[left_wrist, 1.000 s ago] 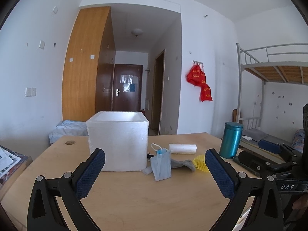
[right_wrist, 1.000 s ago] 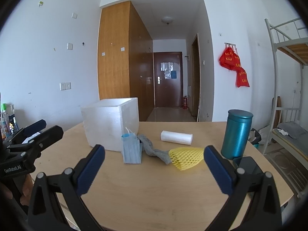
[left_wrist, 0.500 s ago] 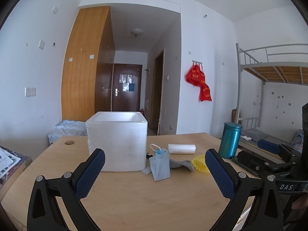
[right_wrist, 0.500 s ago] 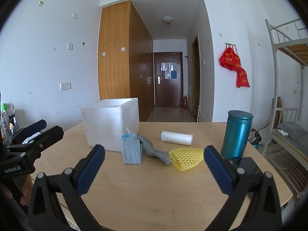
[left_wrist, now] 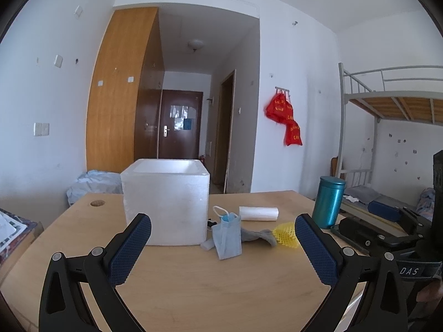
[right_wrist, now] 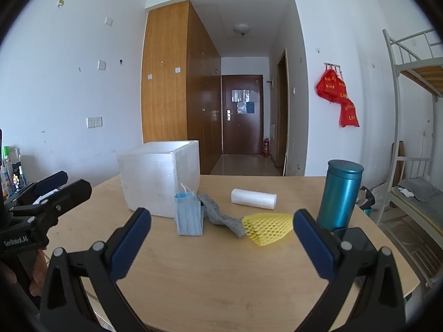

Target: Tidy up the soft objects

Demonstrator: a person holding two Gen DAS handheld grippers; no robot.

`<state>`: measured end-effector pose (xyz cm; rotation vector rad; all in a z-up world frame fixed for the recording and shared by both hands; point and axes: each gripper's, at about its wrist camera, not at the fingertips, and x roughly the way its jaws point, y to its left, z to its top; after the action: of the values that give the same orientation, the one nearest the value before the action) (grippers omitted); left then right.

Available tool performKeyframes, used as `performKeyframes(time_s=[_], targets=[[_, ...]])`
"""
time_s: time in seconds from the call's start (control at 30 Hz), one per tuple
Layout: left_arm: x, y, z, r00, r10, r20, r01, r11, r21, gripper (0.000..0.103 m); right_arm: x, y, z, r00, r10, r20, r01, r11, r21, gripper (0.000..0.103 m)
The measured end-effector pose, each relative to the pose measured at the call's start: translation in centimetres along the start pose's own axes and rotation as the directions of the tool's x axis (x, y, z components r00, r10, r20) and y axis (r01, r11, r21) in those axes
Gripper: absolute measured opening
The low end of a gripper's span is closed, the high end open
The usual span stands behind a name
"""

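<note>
On the wooden tabletop [right_wrist: 221,271] an open white foam box [left_wrist: 166,204] stands upright as the landmark: a blue face mask [right_wrist: 189,213] leans at its front right corner, a grey sock [right_wrist: 221,217] trails rightward from the mask to a yellow foam net sleeve [right_wrist: 268,228], and a white roll [right_wrist: 253,198] lies behind them, right of the box. Farther right of the box stands a teal canister [right_wrist: 339,193], with a dark phone [right_wrist: 353,239] lying at its base. The left gripper [left_wrist: 223,244] and the right gripper [right_wrist: 221,244] both hover near the tabletop's front edge, well short of the box, jaws spread wide and grasping nothing.
</note>
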<state>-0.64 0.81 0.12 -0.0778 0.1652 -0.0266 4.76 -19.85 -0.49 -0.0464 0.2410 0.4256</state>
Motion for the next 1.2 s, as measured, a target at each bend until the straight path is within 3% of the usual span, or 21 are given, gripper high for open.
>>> performKeyframes(time_s=[0.27,0.63,1.2], targets=[[0.2,-0.1,0.1,1.0,-0.014,-0.013,0.014,1.0,0.005,0.103,0.2,-0.1,0.3,0.999,0.031,-0.011,-0.031,1.0,0.001,0.103],[1.8,-0.3,0.5,0.998,-0.044,-0.053,0.044,0.999,0.004,0.103,1.6,-0.6,0.8,0.999,0.015,-0.034,-0.016,0.999,-0.028,0.103],[8.4,-0.3,2.7,0.98,-0.091,-0.177,0.088,0.996,-0.022,0.103,6.7,-2.5,2.6,0.99,0.025,-0.135,-0.031,0.999,-0.041,0.103]])
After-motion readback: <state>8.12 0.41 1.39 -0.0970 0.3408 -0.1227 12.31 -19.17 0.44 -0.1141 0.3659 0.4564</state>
